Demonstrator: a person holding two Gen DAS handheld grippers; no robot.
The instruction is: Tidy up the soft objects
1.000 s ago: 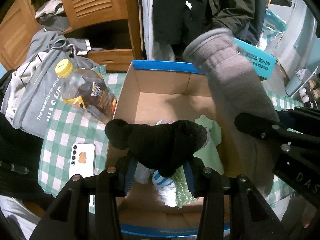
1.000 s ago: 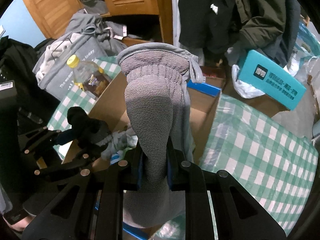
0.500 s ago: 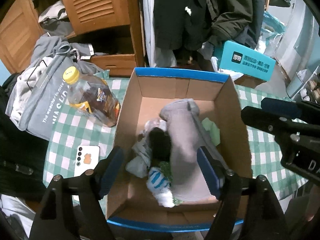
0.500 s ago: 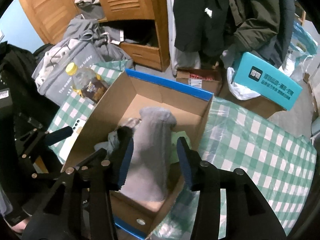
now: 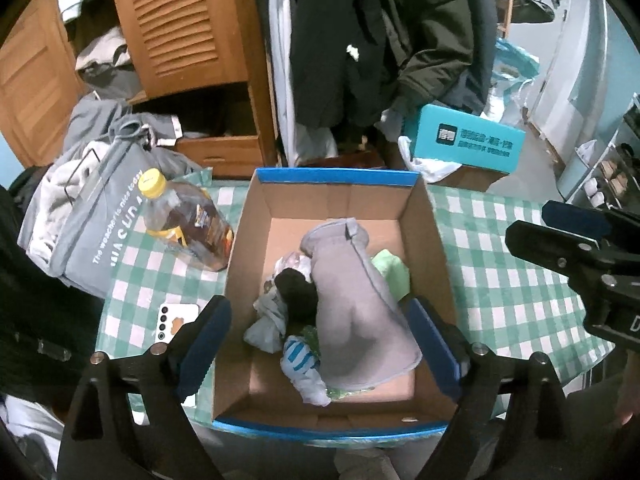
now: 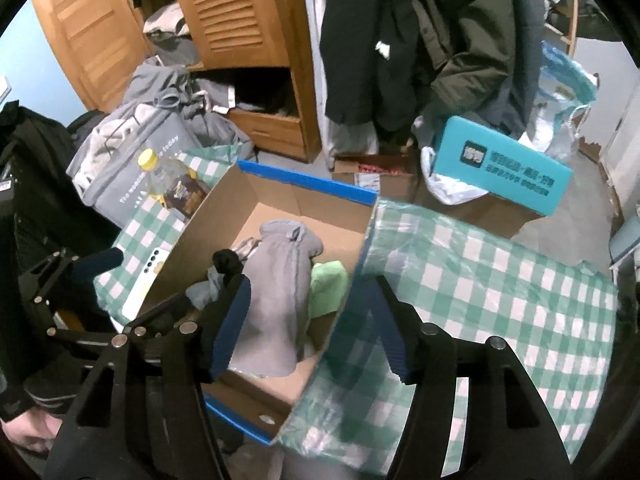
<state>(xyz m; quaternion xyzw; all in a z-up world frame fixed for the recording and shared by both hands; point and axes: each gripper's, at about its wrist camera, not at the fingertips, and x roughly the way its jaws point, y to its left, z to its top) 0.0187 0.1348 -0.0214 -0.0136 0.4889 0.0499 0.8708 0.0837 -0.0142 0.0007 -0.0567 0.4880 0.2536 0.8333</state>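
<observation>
A cardboard box (image 5: pixel 256 240) with blue edges stands on the green checked table. Inside lie a large grey sock (image 5: pixel 352 304), a black sock (image 5: pixel 296 292), a green cloth (image 5: pixel 394 274), a blue-striped white sock (image 5: pixel 300 360) and a pale grey cloth (image 5: pixel 266 320). My left gripper (image 5: pixel 320 320) is open and empty above the box. My right gripper (image 6: pixel 308 320) is open and empty over the box's right wall (image 6: pixel 352 292); the grey sock (image 6: pixel 276 292) shows between its fingers, below them.
A yellow-capped bottle (image 5: pixel 184 224) and a white phone (image 5: pixel 172 322) lie left of the box. A grey bag (image 5: pixel 92 216) sits at the table's left edge. A teal box (image 5: pixel 468 140), a wooden wardrobe and hanging coats stand behind. Checked cloth (image 6: pixel 500 280) spreads right.
Both grippers opened and let go: the black sock and the grey sock dropped into the box. Both grippers have since drawn back and up from the box.
</observation>
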